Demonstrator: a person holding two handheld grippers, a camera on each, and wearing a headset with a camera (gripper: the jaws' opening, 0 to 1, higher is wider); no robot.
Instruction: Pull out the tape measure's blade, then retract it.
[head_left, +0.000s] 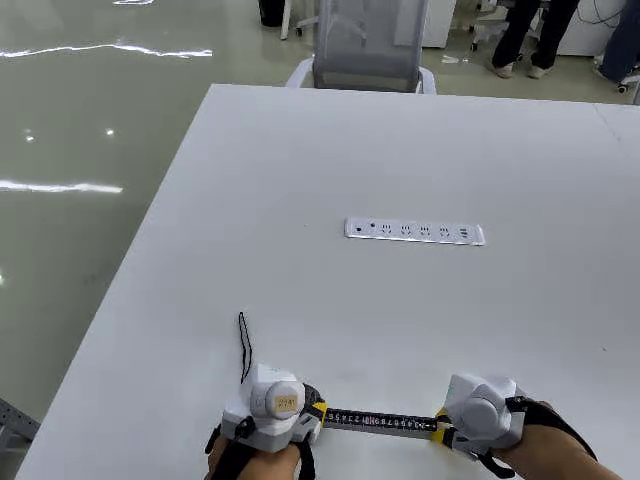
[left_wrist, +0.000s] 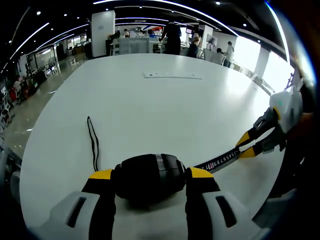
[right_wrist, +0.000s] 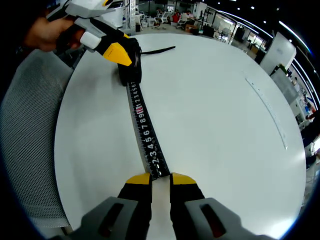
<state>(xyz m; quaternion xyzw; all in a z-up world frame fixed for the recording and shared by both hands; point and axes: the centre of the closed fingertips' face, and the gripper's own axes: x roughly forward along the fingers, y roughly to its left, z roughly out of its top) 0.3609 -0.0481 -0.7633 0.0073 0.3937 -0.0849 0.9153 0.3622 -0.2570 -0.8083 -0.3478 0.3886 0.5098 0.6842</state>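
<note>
One tape measure (right_wrist: 145, 131) joins left tool (left_wrist: 150, 174), right tool (right_wrist: 155, 177).

Tape measure (left_wrist: 147, 181): black rounded case w/ a lighter band across the middle. It sits on the white table (head_left: 400, 140) near my edge, pinched side-to-side betw. the yellow-tipped jaws of my L gripper (left_wrist: 150, 173). A thin black strap (left_wrist: 93, 142) trails off the case and lies loose on the tabletop. Blade (right_wrist: 145, 130) is out partway. It's dark w/ white numbers and a few red marks, lies flat, and runs straight from the case to my R gripper (right_wrist: 160, 176), whose tips clamp its end.
</note>
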